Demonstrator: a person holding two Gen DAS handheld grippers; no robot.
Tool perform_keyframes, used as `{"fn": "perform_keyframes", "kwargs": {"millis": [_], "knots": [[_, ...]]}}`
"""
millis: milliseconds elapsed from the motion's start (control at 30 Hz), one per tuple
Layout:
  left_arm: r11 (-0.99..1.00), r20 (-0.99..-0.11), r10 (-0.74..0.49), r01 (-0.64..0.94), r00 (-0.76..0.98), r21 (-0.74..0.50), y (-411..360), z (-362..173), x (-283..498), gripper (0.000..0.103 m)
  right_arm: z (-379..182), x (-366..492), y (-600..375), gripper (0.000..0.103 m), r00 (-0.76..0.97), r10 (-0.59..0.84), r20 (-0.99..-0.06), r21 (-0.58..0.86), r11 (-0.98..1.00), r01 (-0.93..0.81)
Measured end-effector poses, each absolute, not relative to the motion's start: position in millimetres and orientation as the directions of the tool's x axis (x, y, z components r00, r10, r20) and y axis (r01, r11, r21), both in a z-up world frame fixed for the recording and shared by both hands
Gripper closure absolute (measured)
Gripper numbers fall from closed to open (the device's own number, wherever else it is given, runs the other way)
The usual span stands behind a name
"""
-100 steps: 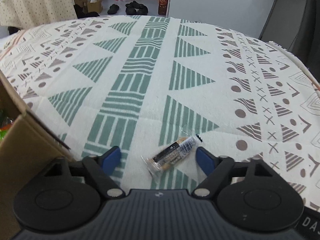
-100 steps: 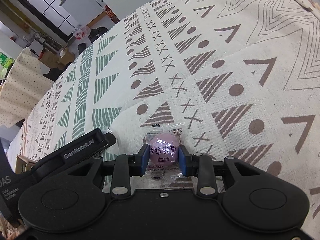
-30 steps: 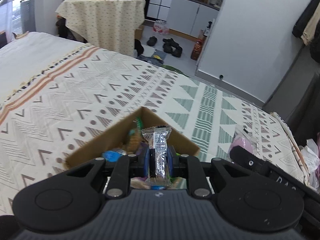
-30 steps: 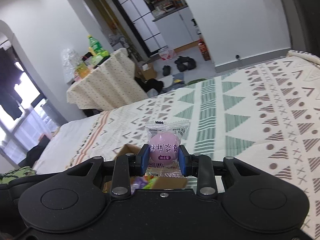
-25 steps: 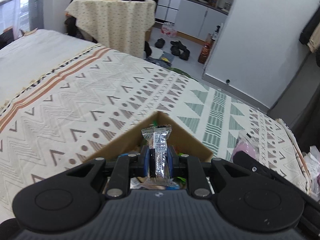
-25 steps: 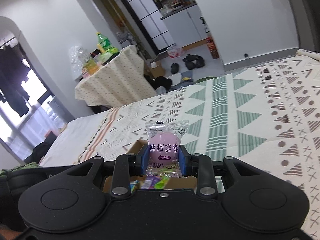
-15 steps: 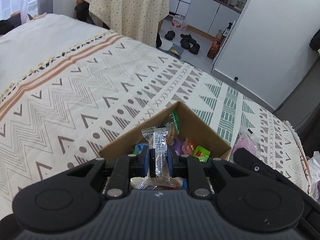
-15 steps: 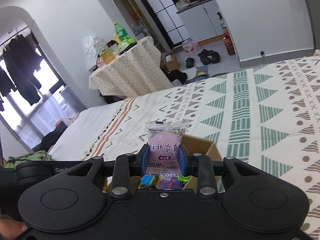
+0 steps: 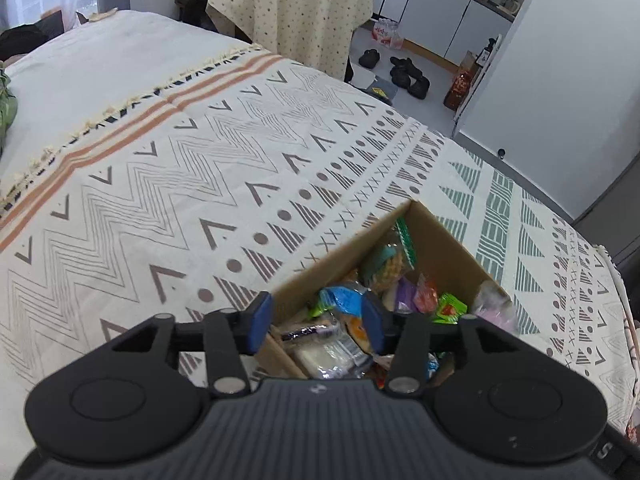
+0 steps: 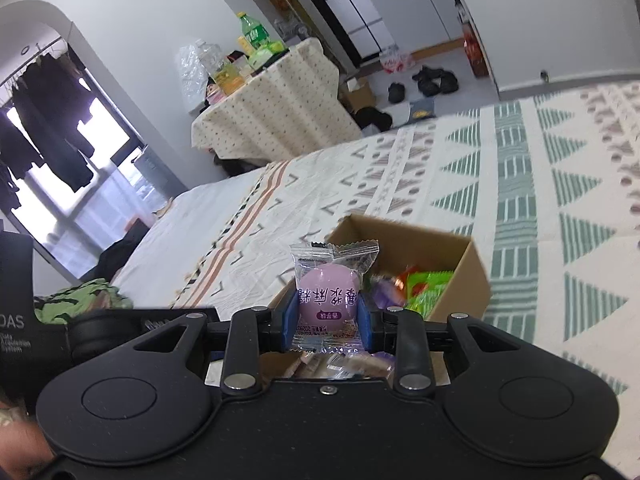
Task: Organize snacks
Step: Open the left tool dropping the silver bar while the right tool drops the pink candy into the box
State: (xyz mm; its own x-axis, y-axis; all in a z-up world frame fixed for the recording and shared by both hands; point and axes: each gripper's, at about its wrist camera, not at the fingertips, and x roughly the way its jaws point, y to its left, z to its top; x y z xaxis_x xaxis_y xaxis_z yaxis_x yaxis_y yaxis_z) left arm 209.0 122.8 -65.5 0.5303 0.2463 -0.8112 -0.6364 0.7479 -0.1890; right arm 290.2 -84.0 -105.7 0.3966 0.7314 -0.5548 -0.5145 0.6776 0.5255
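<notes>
An open cardboard box [image 9: 444, 248] sits on the patterned bedspread and holds several wrapped snacks [image 9: 376, 280]. My left gripper [image 9: 316, 322] is open and empty, its blue pads spread just above the near end of the box. A dark-and-clear wrapped bar [image 9: 308, 333] lies in the box below it. My right gripper [image 10: 326, 320] is shut on a round pink snack in a clear wrapper [image 10: 328, 298], held above the near edge of the box [image 10: 468, 268]. The pink snack also shows at the box's right corner in the left wrist view [image 9: 494, 306].
The patterned bedspread [image 9: 200, 184] stretches all around the box. A table with a dotted cloth [image 10: 272, 116] carries bottles beyond the bed. Shoes [image 9: 404, 72] lie on the floor by white cabinets. A green garment [image 10: 80, 300] lies at the bed's left.
My left gripper has opened and the wrapped bar it held has dropped into the box. Both grippers have moved lower and closer over the box. The right one still holds the pink snack.
</notes>
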Motion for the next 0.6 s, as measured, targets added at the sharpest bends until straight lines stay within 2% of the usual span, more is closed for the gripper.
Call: {"fn": "perform_keyframes", "kwargs": {"millis": [100,200,267,600], "knots": [[0.753,-0.813,0.243,-0.632,0.528,-0.186,127,-61,205,0.046,-110,288,-82,0.067,0.345,0.759,-0.553,0.573,0.646,-0.504],[0.763,-0.809,0.235,-0.618,0.538,-0.189,129,-57,200,0.035,-110,283,-87,0.058,0.323,0.78,-0.536,0.618,0.623,-0.48],[0.764,-0.807,0.232,-0.615,0.543,-0.194,129,-54,195,0.028,-108,279,-90,0.058,0.336,0.765,-0.55,0.608,0.642,-0.467],[0.82,-0.803,0.138,-0.521,0.58,-0.235,117,-36,179,0.016,-87,253,-113,0.058,0.419,0.675,-0.607,0.54,0.737,-0.406]]}}
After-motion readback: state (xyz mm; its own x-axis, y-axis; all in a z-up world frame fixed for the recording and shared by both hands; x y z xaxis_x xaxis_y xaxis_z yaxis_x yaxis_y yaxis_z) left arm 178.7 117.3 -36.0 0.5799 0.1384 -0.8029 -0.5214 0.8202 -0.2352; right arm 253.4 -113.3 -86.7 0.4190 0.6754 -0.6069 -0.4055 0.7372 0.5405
